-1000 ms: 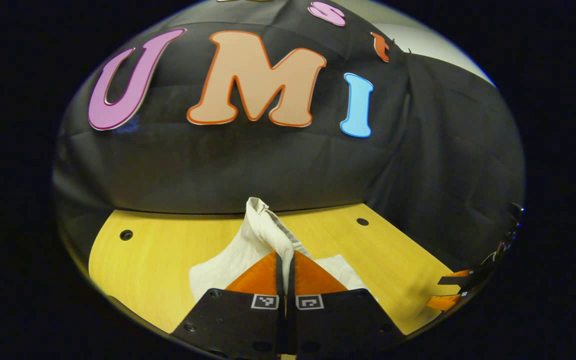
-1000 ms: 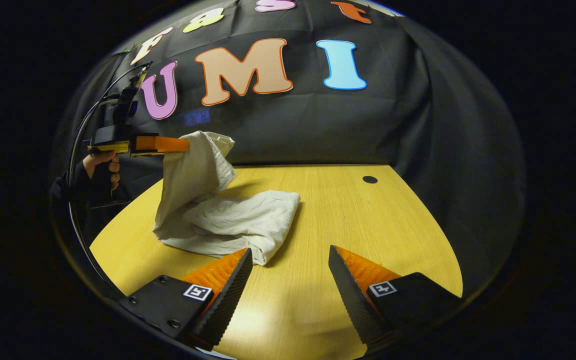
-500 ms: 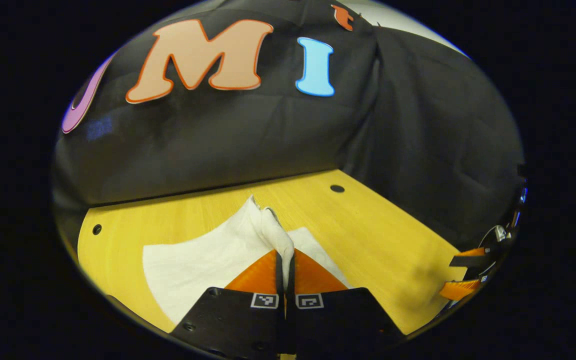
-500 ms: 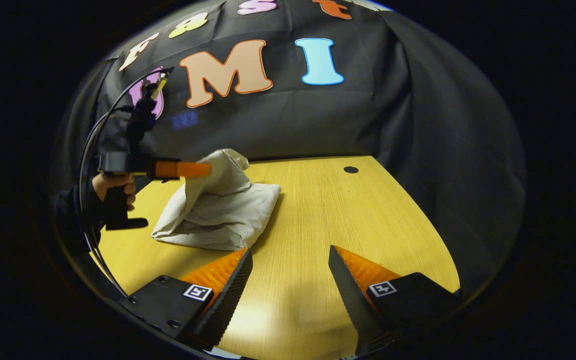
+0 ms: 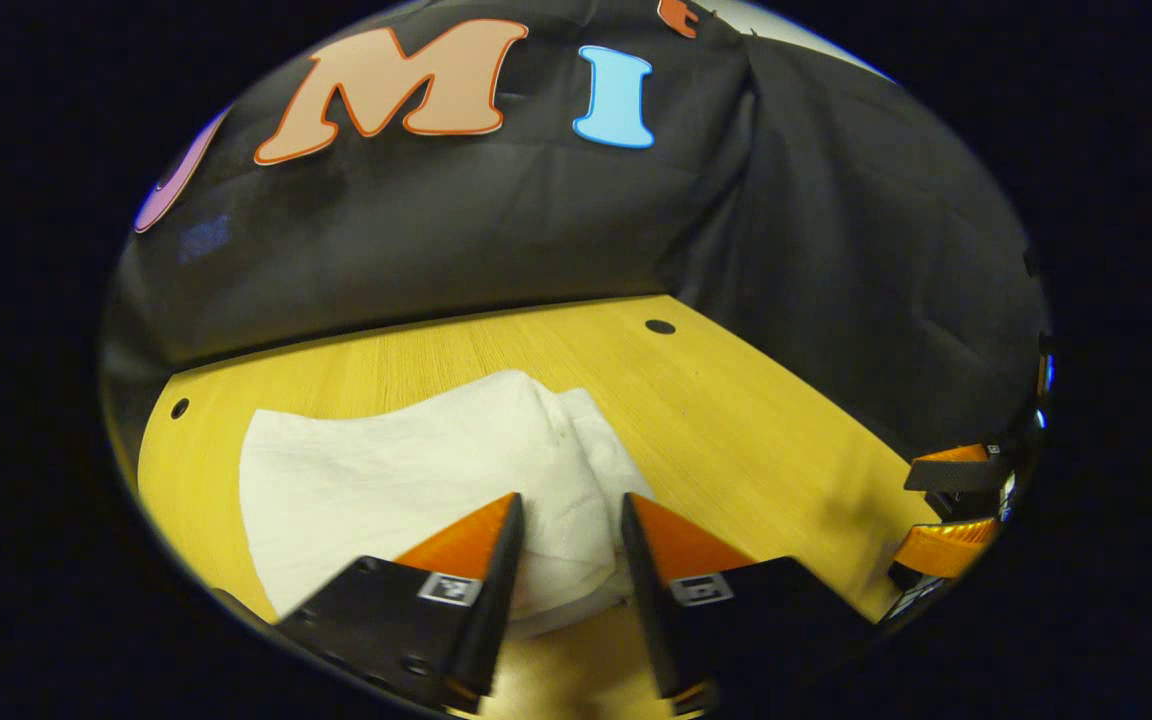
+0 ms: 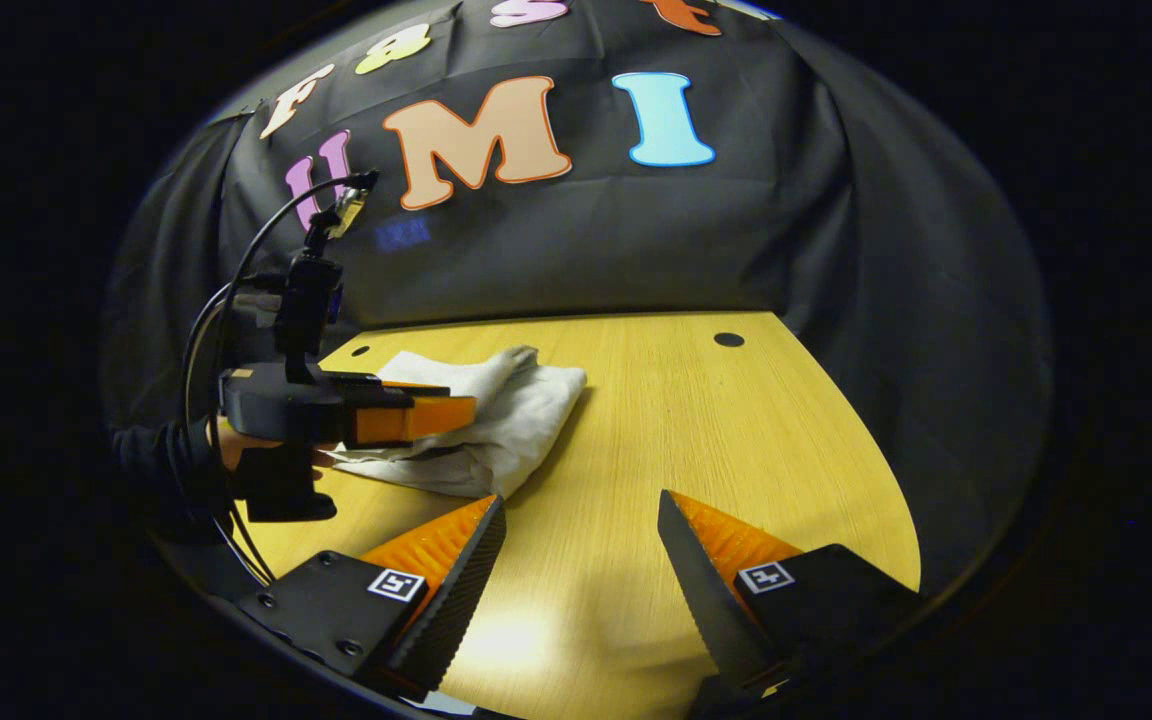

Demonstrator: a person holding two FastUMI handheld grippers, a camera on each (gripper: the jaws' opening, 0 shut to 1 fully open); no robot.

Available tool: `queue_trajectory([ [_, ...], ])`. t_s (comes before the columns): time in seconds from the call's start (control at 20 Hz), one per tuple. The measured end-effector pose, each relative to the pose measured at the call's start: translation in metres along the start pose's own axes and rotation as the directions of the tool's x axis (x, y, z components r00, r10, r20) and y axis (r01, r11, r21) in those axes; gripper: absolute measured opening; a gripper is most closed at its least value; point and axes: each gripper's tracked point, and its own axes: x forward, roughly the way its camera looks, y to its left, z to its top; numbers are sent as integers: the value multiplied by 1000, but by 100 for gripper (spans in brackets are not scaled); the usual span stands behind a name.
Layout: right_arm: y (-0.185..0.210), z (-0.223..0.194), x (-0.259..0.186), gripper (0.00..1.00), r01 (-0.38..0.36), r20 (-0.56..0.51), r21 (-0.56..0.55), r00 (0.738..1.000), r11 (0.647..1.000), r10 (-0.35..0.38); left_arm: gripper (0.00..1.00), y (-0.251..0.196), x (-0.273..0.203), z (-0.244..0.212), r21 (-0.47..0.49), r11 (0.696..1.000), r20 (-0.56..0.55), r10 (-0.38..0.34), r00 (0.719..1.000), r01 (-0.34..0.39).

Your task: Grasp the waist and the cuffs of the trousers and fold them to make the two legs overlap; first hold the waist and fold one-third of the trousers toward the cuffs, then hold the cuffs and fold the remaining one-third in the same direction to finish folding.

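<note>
On one wooden table [image 6: 696, 420] lie one folded trousers [image 5: 386, 480], with two grippers, left gripper [image 5: 569, 520] and right gripper [image 6: 581, 520], both released.

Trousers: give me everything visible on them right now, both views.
The trousers are a pale off-white, soft wrinkled cloth, folded into a compact, roughly rectangular bundle lying flat on the yellow wooden table. Layers stack at the near edge, and a rounded fold bulges along the top. The left claw stands open, its fingers apart over the bundle's near edge, not pinching it. In the right gripper view the bundle lies left of the open right claw, apart from it.
</note>
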Motion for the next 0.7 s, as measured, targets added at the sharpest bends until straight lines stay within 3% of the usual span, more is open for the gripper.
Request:
queue_trajectory([
  [0.05,5,10,1,98,-8,20,-12,1000,1000,8,78,7,-10,8,5,1000,27,24,999,-24],
  [0.1,10,23,3,94,-13,41,-24,999,1000,14,99,15,-29,18,10,999,57,42,998,-42],
  [0.15,16,36,5,98,-19,67,-31,998,999,21,94,21,-41,29,9,998,100,58,993,-59],
  [0.35,54,94,7,98,-51,189,-37,980,998,58,94,70,-115,75,-5,985,248,169,954,-173],
  [0.7,111,184,-2,94,-34,409,-121,909,992,81,94,180,-226,120,-59,929,384,360,850,-366],
])
